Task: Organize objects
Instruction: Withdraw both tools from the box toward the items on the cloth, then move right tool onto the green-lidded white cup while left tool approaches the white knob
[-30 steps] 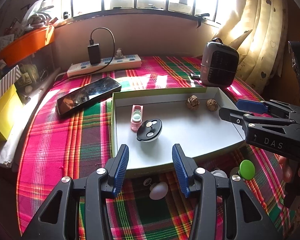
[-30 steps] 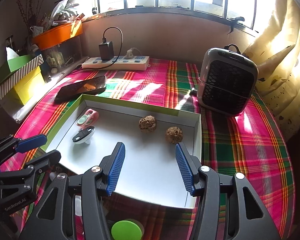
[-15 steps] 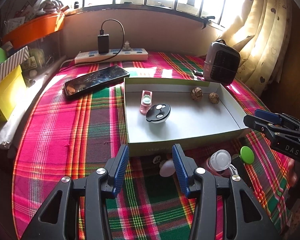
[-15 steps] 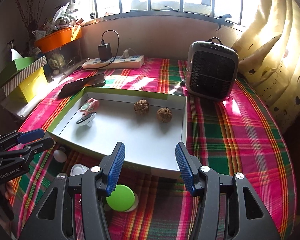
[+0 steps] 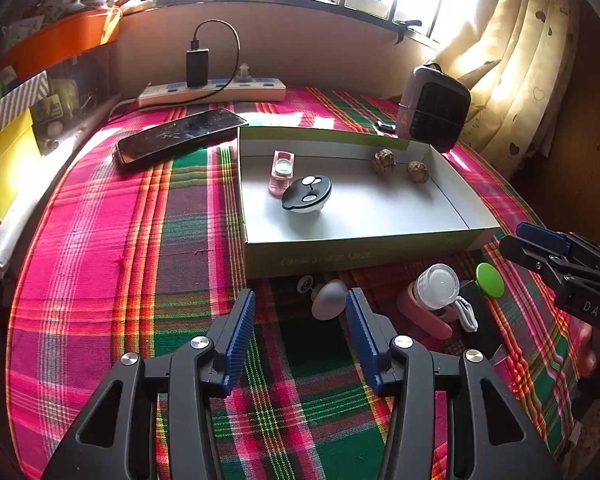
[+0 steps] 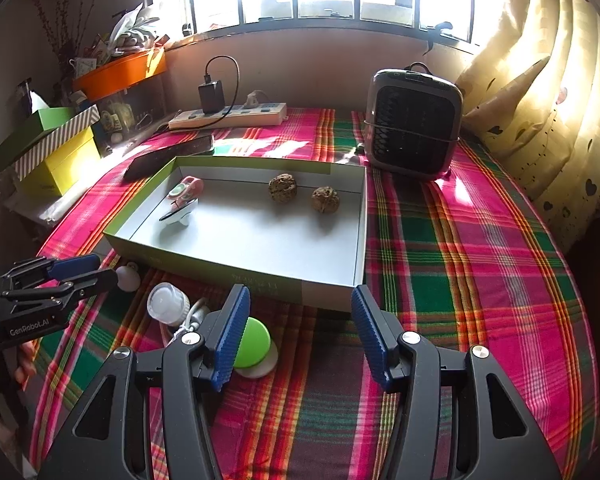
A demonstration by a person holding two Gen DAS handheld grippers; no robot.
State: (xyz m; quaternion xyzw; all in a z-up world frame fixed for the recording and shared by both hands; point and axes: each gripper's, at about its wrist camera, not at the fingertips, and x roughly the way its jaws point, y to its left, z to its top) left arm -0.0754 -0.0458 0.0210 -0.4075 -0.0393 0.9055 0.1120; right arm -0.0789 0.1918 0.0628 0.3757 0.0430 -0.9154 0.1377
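A shallow green-edged box [image 5: 360, 258] holds a pink item [image 5: 282, 170], a black-topped white dome [image 5: 306, 196] and two walnuts [image 5: 383, 161]. In front of it on the plaid cloth lie a white egg-shaped piece [image 5: 329, 299], a clear-capped pink bottle [image 5: 436, 286] and a green disc [image 5: 490, 280]. My left gripper [image 5: 300, 320] hovers just short of the white piece, its jaws opening with nothing between them. My right gripper [image 6: 300, 320] stands open and empty before the box's near wall [image 6: 260, 280], the green disc [image 6: 252, 342] beside its left finger.
Behind the box lie a dark phone [image 5: 180, 134] and a power strip [image 5: 212, 92] with a charger. A small heater [image 6: 414, 124] stands at the back right by the curtain [image 6: 560, 120]. Yellow and striped boxes [image 6: 64, 160] sit at the left edge.
Both grippers have drawn back from over the box toward the near side. The small items in front of the box have come fully into view. The left jaws stand slightly wider.
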